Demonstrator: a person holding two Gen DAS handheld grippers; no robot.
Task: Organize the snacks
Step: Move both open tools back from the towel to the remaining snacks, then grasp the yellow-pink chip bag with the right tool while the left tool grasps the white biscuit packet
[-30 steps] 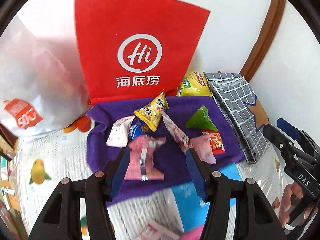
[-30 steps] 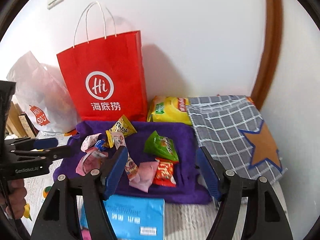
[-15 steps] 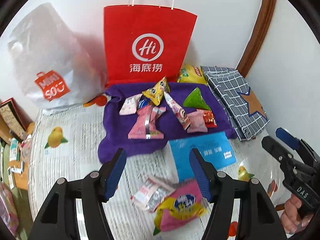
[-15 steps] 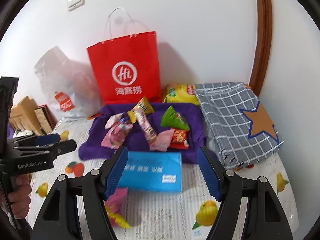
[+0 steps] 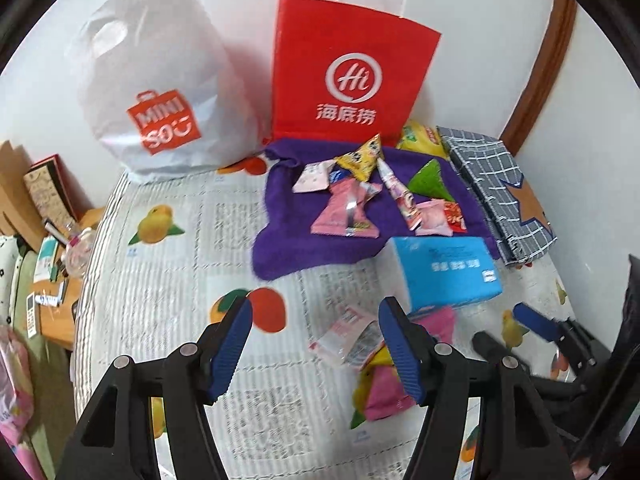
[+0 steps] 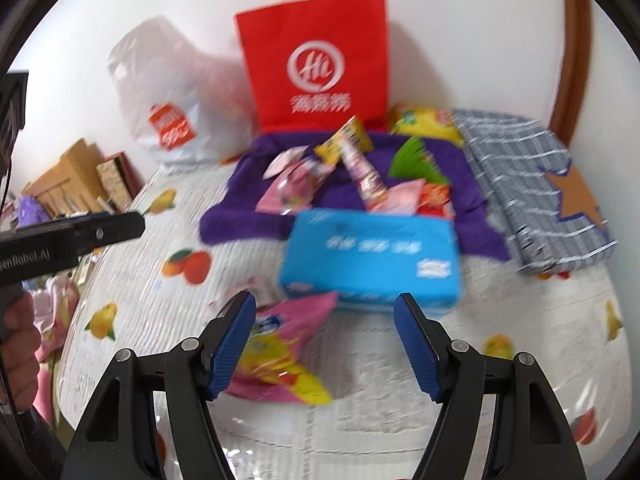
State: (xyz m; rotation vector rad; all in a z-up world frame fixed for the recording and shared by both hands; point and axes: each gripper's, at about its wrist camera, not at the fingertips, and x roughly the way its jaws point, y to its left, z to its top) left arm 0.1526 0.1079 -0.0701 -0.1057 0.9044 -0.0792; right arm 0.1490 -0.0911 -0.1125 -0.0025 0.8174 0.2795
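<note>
snacks: both grippers empty, jaws apart. left gripper (image 5: 314, 344) over quilt (image 5: 168, 280), clear packet (image 5: 348, 338) just ahead. right gripper (image 6: 324, 340) beside pink bag (image 6: 280, 352). blue box (image 6: 368, 256) beyond, snack pile (image 5: 372, 196) on purple towel (image 5: 280, 240).

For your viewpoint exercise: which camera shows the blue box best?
The left wrist view: the blue box is sharp and whole beside the purple cloth. The right wrist view shows it larger and central, but blurred, its print unreadable.
</note>
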